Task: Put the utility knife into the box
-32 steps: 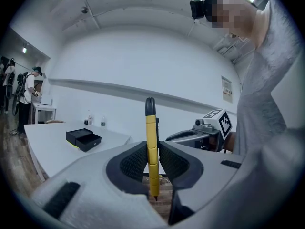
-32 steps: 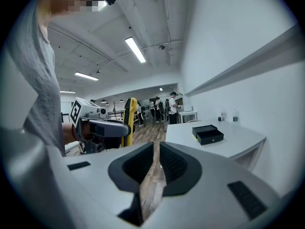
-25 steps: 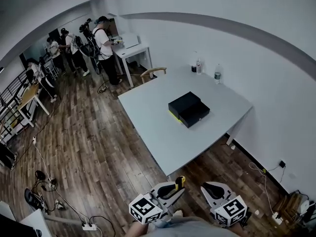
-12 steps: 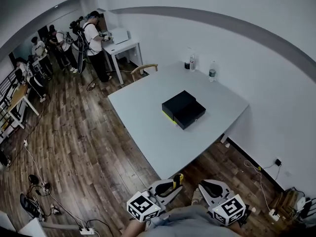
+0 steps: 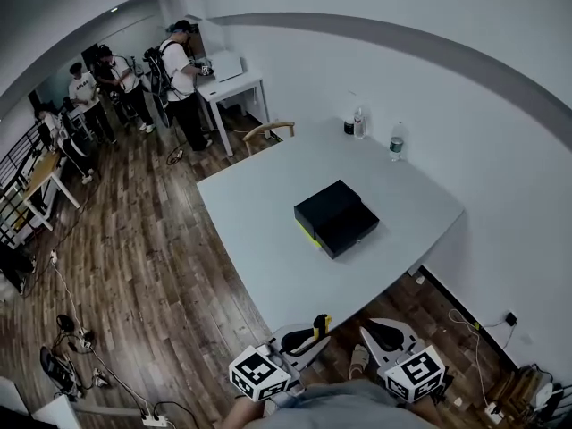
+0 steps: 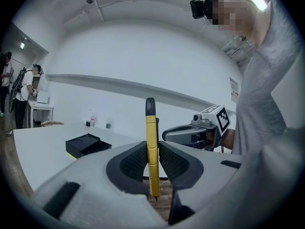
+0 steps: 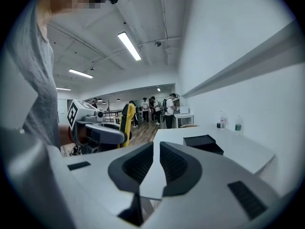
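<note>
A yellow utility knife (image 6: 150, 123) with a black tip stands upright between the jaws of my left gripper (image 6: 152, 151), which is shut on it. The head view shows that gripper (image 5: 313, 336) low, short of the near edge of the grey table (image 5: 259, 239), with the knife (image 5: 322, 323) sticking up. The black box (image 5: 335, 217) lies near the table's middle, its lid set beside it with a yellow edge showing. It also appears as the box (image 6: 86, 144) and the box (image 7: 202, 142). My right gripper (image 7: 156, 149) is shut with nothing in it, beside the left gripper (image 7: 102, 130).
Two water bottles (image 5: 396, 139) and a small dark jar (image 5: 348, 126) stand at the table's far corner. A wooden chair (image 5: 268, 132) sits at the far end. Several people (image 5: 183, 70) stand by a white desk (image 5: 232, 83). Cables (image 5: 80, 338) lie on the wood floor.
The head view has swung a little, so the table and box sit slightly lower in it. Both grippers stay low at the bottom, the knife still in the left one.
</note>
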Motion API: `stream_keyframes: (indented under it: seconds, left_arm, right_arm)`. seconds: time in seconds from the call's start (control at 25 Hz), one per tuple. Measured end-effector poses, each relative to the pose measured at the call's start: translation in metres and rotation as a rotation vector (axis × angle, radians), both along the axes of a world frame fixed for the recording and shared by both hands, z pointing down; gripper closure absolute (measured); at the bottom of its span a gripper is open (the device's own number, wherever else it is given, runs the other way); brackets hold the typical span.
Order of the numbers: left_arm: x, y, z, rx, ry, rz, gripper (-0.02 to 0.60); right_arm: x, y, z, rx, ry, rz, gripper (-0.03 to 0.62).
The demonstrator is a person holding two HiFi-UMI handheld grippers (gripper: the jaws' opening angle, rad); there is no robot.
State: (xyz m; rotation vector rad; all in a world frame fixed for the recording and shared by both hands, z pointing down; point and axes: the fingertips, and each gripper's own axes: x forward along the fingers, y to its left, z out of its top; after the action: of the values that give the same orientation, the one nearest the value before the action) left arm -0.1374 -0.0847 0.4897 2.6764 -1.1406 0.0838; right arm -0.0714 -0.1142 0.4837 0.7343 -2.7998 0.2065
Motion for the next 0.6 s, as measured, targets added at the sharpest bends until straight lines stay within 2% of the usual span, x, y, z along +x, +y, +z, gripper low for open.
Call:
stream_keyframes:
  seconds: [0.28, 0.6]
  left_arm:
    - [0.012, -0.072, -0.015, 0.002, -0.02, -0.022, 0.497]
    - [0.034, -0.125, -0.017, -0.013, -0.031, -0.047, 0.497]
  right_arm:
    - [0.014, -0.07, -0.007, -0.005, 0.011, -0.032, 0.553]
    - [0.036, -0.128, -0.007, -0.016, 0.013, -0.053, 0.553]
